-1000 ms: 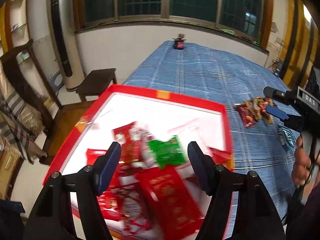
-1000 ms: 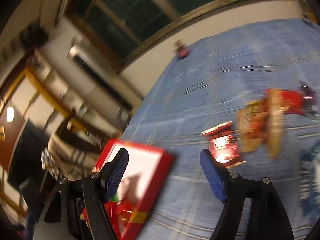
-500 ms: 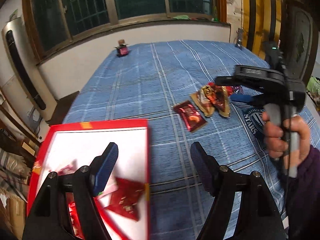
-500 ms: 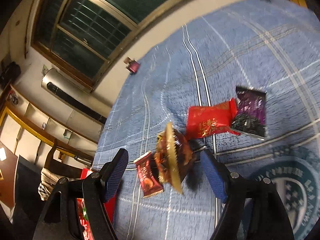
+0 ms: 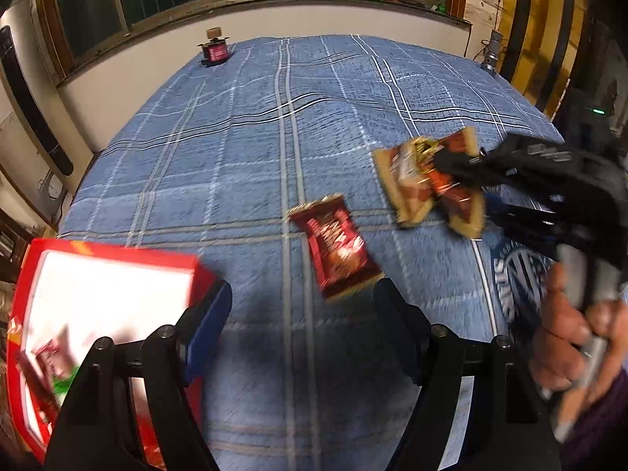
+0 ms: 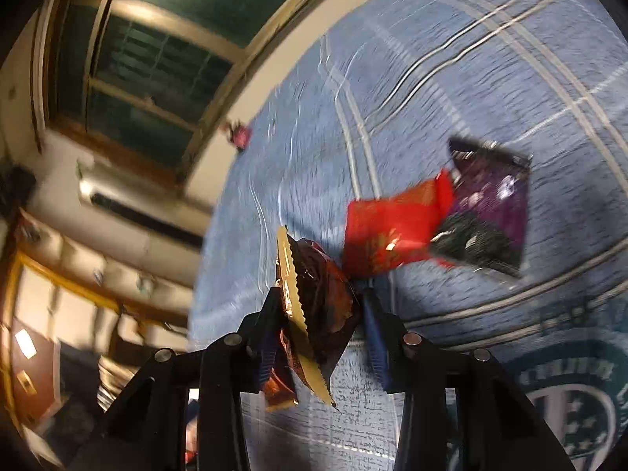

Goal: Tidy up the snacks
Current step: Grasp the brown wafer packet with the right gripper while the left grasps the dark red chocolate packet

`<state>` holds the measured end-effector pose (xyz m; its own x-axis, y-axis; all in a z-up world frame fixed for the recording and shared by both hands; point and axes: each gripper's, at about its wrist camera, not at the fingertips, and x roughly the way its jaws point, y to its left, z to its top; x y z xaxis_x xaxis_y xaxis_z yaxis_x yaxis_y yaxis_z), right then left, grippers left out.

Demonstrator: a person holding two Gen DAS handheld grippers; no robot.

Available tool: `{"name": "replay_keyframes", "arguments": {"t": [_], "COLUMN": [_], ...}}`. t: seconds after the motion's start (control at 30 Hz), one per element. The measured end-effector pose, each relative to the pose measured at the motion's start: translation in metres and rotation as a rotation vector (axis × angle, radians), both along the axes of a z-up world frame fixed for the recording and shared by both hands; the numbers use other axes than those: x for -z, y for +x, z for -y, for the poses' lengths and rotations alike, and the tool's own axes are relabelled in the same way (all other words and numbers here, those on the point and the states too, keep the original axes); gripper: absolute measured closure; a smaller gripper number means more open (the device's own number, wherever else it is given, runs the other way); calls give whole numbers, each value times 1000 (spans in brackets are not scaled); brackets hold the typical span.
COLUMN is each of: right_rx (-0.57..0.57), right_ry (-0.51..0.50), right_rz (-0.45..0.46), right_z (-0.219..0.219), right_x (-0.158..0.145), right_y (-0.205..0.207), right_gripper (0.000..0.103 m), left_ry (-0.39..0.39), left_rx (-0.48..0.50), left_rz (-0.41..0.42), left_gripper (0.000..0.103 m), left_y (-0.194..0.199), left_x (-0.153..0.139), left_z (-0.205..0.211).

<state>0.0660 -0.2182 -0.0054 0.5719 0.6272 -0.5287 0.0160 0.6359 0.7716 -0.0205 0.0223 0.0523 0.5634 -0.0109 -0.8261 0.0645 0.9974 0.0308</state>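
My left gripper (image 5: 300, 298) hangs open over the blue checked cloth (image 5: 274, 137), with nothing between its fingers. A dark red snack packet (image 5: 337, 247) lies just ahead of it. The red tray (image 5: 117, 259) with several snacks (image 5: 51, 357) in it is at the lower left. My right gripper (image 5: 471, 184) is at the right, held by a person's hand (image 5: 569, 333). Its jaws are closing, and both pads press on a brown and gold snack packet (image 6: 314, 282). Beyond it lie a bright red packet (image 6: 392, 227) and a purple packet (image 6: 490, 204).
A small dark red jar (image 5: 214, 51) stands at the cloth's far edge under the windows. A round printed emblem (image 5: 518, 274) marks the cloth at the right. A tall white air conditioner (image 5: 23, 98) stands beyond the cloth's left edge.
My left gripper swung right, from over the tray to over the cloth near the dark red packet. My right gripper came down on the brown packet and its jaws narrowed onto it.
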Motion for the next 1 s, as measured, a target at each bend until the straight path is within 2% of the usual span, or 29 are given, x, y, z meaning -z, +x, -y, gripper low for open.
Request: {"name": "replay_keyframes", "arguments": {"t": [0.13, 0.2, 0.3, 0.53, 0.7, 0.83, 1.0], "right_rx": [44, 40, 32, 24, 22, 10, -1], "right_ry": [53, 80, 84, 95, 79, 71, 65], "right_rz": [31, 9, -21, -33, -38, -31, -29], "right_z": [20, 21, 19, 9, 4, -2, -7], "right_x": [-6, -2, 3, 5, 5, 5, 4], "right_y": [-1, 1, 4, 14, 16, 19, 21], "right_gripper": [63, 63, 63, 63, 63, 63, 63], "left_ry": [-2, 11, -33, -42, -41, -44, -80], "left_rx": [-29, -64, -90, -112, -38, 13, 31], "left_rz": [-25, -50, -83, -48, -22, -14, -22], "left_gripper": [28, 28, 28, 29, 68, 71, 71], "left_y": [23, 36, 46, 53, 49, 40, 25], "left_x": [13, 23, 33, 32, 28, 28, 26], "left_z": [12, 14, 12, 13, 21, 26, 22]}}
